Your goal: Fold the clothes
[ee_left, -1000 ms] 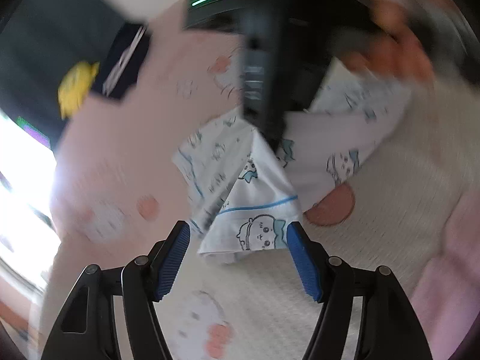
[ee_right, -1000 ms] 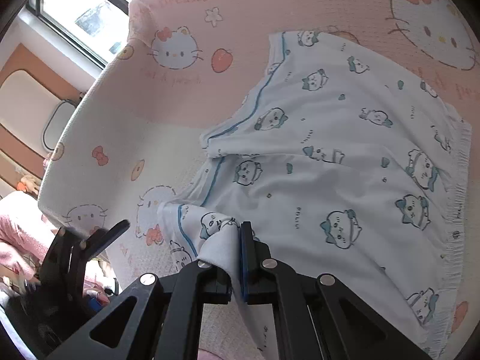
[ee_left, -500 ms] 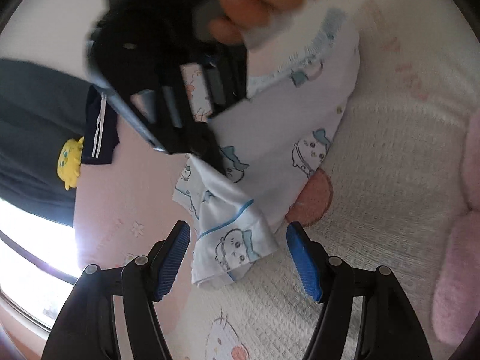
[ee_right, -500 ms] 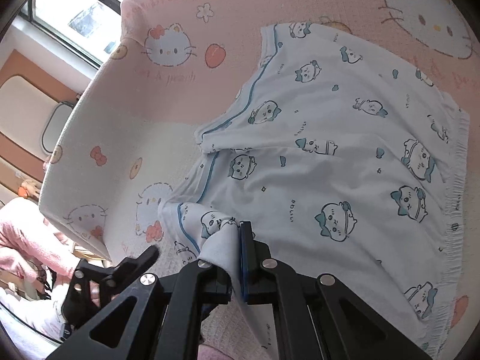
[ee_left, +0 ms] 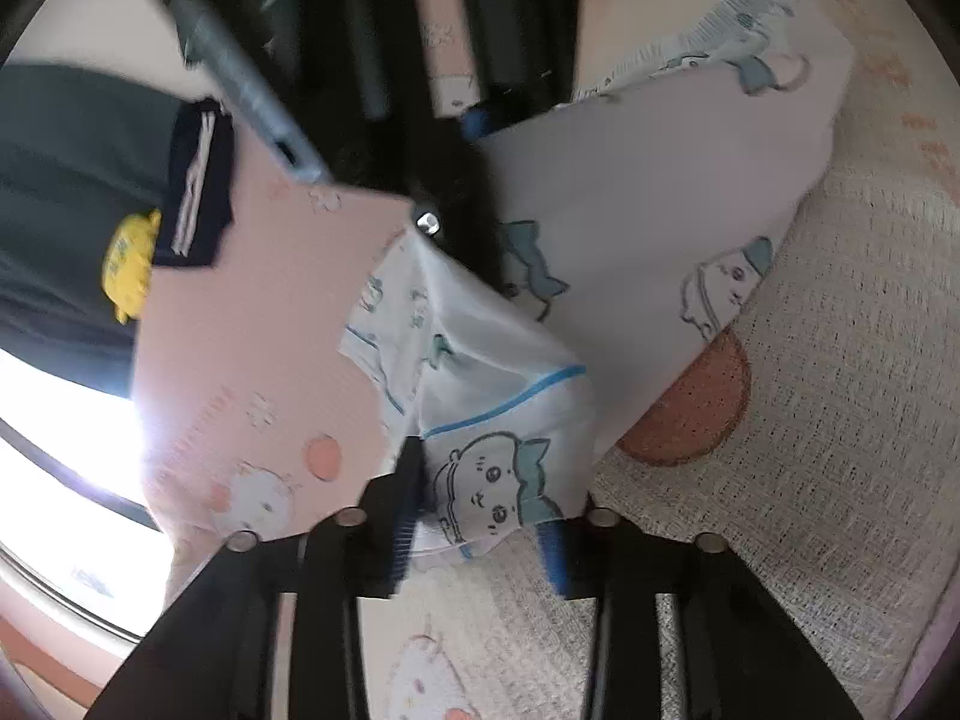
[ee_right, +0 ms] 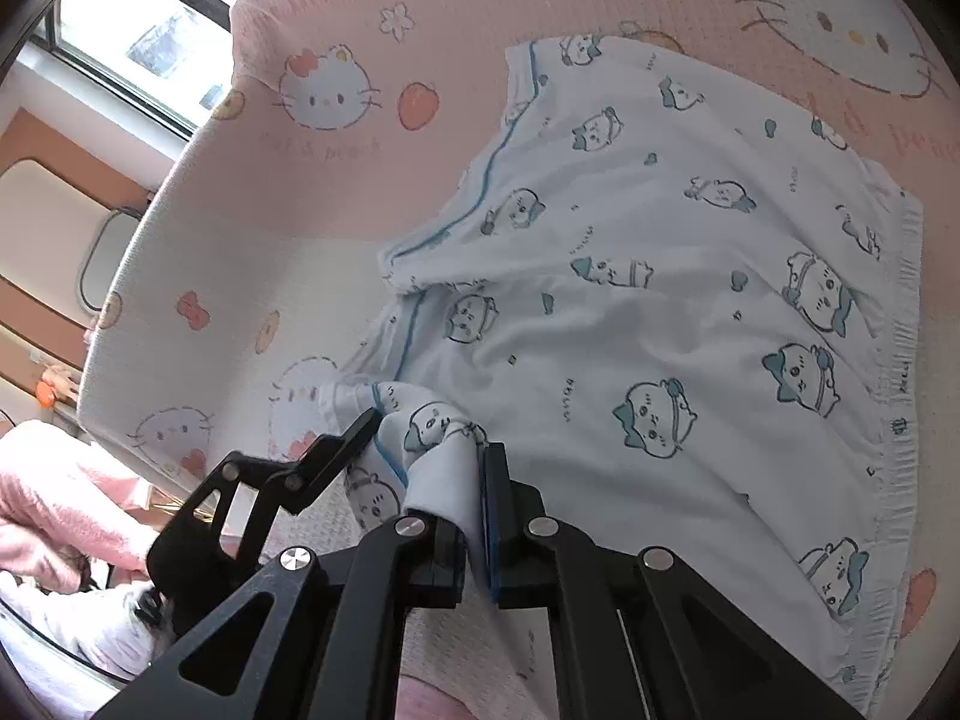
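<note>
pink cartoon bedsheet (ee_right: 480,30) carries one pair of white shorts (ee_right: 690,312), waistband rightward. right tool (ee_right: 474,516) is clamped on a hem; left tool (ee_left: 480,516), half-open, straddles another corner.

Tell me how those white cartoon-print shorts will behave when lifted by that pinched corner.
Probably floppy: the shorts bunch into soft folds where the right gripper pinches them. Likely light, since the raised hem looks thin with light showing through it between the left gripper fingers. The unheld cloth would probably sag and drag on the pink blanket.
</note>
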`<state>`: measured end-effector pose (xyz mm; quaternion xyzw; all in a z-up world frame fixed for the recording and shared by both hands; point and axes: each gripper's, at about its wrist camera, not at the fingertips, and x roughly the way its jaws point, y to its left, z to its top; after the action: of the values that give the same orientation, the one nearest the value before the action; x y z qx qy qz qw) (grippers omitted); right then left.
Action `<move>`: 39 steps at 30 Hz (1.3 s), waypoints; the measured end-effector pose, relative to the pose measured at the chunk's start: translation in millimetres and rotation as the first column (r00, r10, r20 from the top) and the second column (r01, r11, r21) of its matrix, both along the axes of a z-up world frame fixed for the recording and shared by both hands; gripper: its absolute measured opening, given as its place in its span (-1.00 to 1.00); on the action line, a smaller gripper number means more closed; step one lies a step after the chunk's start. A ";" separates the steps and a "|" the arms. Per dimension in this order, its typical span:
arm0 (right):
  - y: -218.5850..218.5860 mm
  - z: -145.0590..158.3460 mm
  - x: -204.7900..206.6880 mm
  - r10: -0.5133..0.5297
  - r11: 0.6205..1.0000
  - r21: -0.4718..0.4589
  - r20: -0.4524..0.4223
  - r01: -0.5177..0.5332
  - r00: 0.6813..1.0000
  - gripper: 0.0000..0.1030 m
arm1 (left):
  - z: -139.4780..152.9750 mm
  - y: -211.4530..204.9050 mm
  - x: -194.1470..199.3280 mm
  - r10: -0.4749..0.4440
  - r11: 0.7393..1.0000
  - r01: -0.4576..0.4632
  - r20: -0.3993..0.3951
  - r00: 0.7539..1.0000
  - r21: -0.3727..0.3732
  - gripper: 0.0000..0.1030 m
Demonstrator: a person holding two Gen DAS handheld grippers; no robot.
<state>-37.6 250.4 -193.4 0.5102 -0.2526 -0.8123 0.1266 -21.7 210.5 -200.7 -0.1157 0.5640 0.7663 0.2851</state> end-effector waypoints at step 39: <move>-8.9 -29.6 96.9 0.176 0.790 0.596 0.009 -0.147 0.984 -0.34 | 40.0 -32.8 -76.0 0.218 0.867 -0.444 0.628 0.747 0.227 -0.80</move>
<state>59.4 241.5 -223.0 0.5246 0.0618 -0.8483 0.0353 -97.7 177.7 -160.7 -0.3900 0.2671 0.8223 0.3167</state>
